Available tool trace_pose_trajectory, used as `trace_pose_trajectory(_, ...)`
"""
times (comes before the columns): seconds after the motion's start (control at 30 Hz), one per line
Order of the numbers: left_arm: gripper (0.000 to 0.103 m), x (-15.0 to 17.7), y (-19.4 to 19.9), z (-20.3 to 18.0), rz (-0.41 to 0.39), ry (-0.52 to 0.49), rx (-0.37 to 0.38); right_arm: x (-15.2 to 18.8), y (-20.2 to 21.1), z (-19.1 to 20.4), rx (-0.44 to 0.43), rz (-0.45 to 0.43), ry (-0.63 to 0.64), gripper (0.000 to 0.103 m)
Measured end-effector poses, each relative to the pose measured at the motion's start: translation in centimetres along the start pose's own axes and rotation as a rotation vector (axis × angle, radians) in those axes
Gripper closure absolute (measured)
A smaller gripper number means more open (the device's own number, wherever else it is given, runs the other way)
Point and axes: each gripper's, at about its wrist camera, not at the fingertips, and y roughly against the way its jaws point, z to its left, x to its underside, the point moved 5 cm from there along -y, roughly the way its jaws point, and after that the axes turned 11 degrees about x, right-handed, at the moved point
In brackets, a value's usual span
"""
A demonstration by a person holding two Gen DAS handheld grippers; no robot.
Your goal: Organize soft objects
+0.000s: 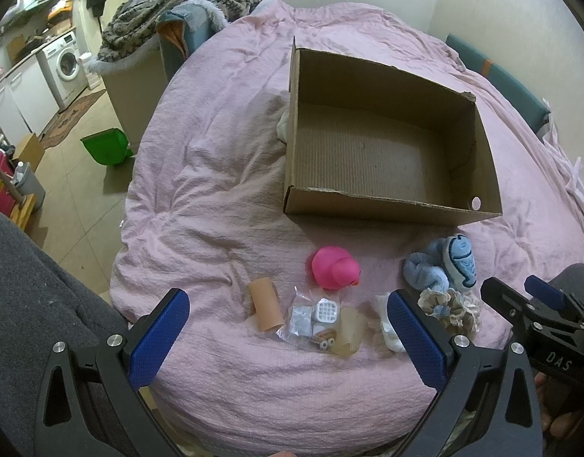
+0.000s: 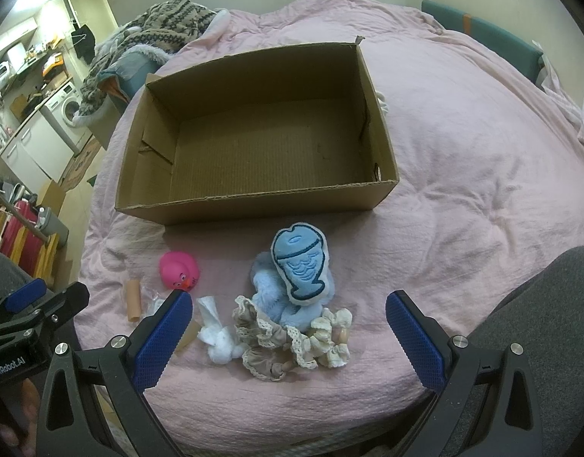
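Both the left gripper and the right gripper are spread wide and hold nothing. On the pink bed, the blue fish plush leans on a blue fluffy cloth, near the open cardboard box, beside a pink rubber duck and lace scrunchies.

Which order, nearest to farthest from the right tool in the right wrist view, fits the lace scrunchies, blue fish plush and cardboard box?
1. Lace scrunchies: between the right tool's fingers.
2. Blue fish plush: just beyond, centre.
3. Cardboard box: farthest, up the bed, open.
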Motion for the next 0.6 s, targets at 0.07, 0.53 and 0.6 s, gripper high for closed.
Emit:
trace_pose_trajectory(0.07, 0.000, 0.02, 0.01, 0.03, 0.000, 0.000, -0.001, 0.01, 0.00, 0.02, 0.000, 0.001, 0.000, 0.000)
trace_pose_trajectory(0.53, 0.000, 0.29, -0.04, 0.21, 0.005, -0.004, 0.001, 0.08, -0.04, 0.08, -0.002, 0.003, -0.002, 0.000)
trace_pose_trajectory(0.6, 0.000, 0.31, -0.05, 0.19, 0.007, -0.002, 0.001, 0.13, -0.03, 0.06, -0.005, 0.004, -0.006, 0.000)
